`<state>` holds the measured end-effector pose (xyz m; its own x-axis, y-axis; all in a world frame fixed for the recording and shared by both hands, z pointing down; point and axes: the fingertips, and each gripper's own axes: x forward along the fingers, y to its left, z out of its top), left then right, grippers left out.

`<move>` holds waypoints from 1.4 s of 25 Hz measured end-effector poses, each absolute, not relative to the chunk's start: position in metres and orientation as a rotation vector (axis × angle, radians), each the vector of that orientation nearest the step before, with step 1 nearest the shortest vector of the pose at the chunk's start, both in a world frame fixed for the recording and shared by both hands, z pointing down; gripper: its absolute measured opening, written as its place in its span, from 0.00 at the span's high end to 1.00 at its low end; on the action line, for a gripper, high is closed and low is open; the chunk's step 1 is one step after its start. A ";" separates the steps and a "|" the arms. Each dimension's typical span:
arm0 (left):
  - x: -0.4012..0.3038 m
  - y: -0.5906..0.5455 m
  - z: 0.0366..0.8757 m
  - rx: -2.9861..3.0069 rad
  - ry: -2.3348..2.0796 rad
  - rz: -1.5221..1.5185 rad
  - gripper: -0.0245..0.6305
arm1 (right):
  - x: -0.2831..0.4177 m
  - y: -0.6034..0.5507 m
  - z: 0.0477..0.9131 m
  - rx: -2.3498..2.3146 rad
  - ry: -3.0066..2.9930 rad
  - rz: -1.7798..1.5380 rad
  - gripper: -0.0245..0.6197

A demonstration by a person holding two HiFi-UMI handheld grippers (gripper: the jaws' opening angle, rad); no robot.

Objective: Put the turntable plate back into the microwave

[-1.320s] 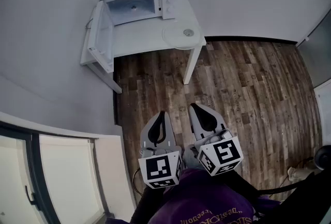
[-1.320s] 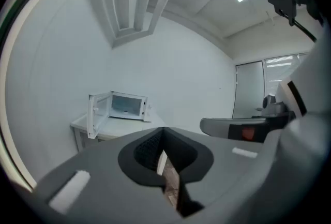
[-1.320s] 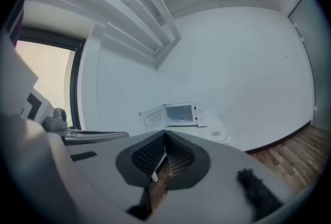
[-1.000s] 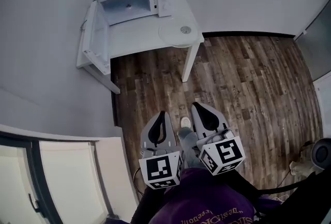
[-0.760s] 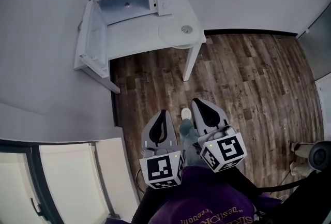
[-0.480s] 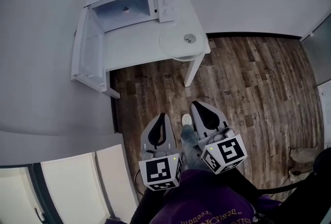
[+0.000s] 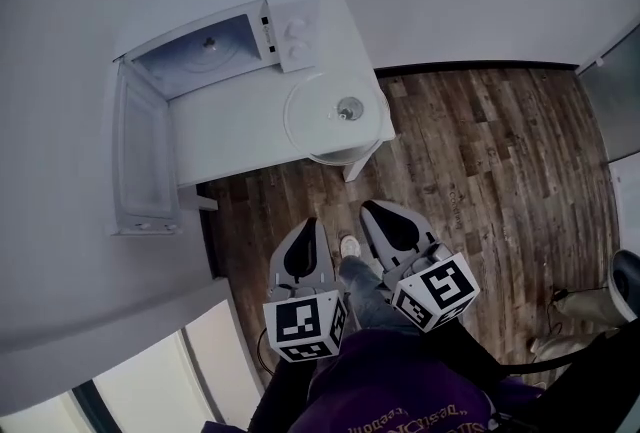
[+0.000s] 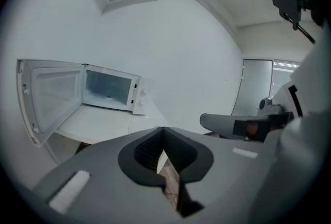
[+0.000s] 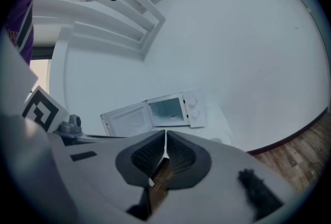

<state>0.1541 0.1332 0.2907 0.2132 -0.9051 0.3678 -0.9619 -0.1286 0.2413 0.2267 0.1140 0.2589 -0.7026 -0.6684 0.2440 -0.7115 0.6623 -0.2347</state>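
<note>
Ahead, microwave (image 7: pixel 220 46) open, turntable plate (image 7: pixel 318 121) on table (image 7: pixel 232 136)

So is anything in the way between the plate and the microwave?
Nothing visible. The turntable plate lies on the table near the microwave, whose door is swung wide open, with only bare table between them.
</note>
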 end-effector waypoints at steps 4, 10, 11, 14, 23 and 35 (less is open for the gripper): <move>0.160 0.096 0.300 2.059 -1.717 0.216 0.96 | 0.237 0.075 0.269 1.134 -2.718 0.496 0.95; 0.175 0.057 0.343 1.931 -1.576 0.231 0.95 | 0.253 0.030 0.292 1.090 -2.664 0.506 0.95; 0.177 0.053 0.349 1.907 -1.557 0.224 0.89 | 0.257 0.024 0.296 1.090 -2.652 0.508 0.95; 0.179 0.046 0.370 1.829 -1.515 0.209 0.84 | 0.266 0.012 0.311 1.082 -2.615 0.521 0.95; 0.182 0.024 0.444 1.576 -1.356 0.145 0.76 | 0.281 -0.003 0.385 1.084 -2.455 0.866 0.81; 0.195 -0.009 0.491 1.407 -1.044 -0.148 0.50 | 0.272 -0.018 0.467 1.191 -2.208 1.817 0.74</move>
